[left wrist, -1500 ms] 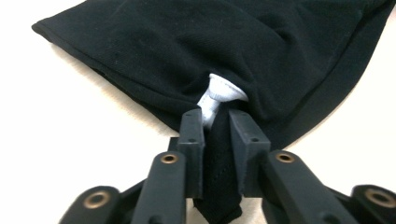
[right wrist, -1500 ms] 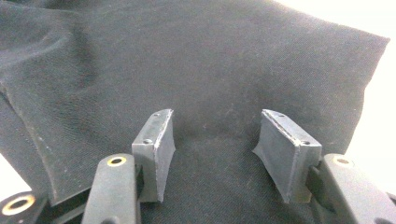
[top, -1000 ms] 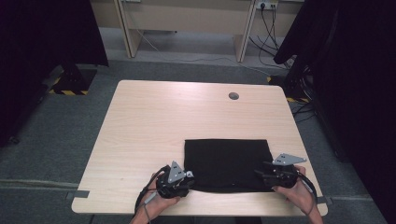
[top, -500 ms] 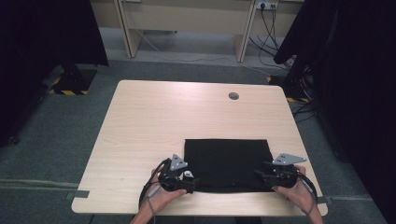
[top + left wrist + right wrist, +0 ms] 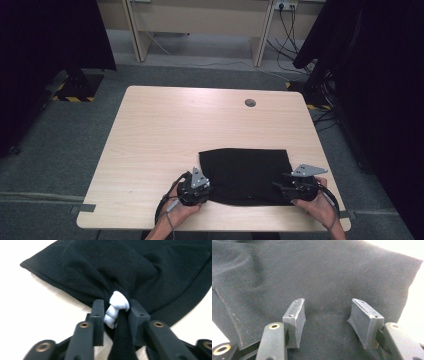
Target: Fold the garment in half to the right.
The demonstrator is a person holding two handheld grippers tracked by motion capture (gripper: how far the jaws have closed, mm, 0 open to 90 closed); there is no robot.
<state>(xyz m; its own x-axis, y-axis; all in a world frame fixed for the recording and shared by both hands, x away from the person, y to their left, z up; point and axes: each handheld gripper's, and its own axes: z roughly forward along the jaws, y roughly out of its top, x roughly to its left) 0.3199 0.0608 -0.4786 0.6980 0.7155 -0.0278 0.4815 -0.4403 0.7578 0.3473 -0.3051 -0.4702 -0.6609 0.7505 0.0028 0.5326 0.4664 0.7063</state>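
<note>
The cloth (image 5: pixel 245 175) between the two tongs is plain black with no pattern, and a small white bit (image 5: pixel 116 307) sits bunched in the left tongs (image 5: pixel 115 311), which are black too. The right tongs (image 5: pixel 325 320) have black arms with grey pads (image 5: pixel 295 320) and little gold rings, and black cloth lies under them. The worktop (image 5: pixel 165 130) beyond both tongs is light wood, with one small grey round spot (image 5: pixel 250 102) far from them.
</note>
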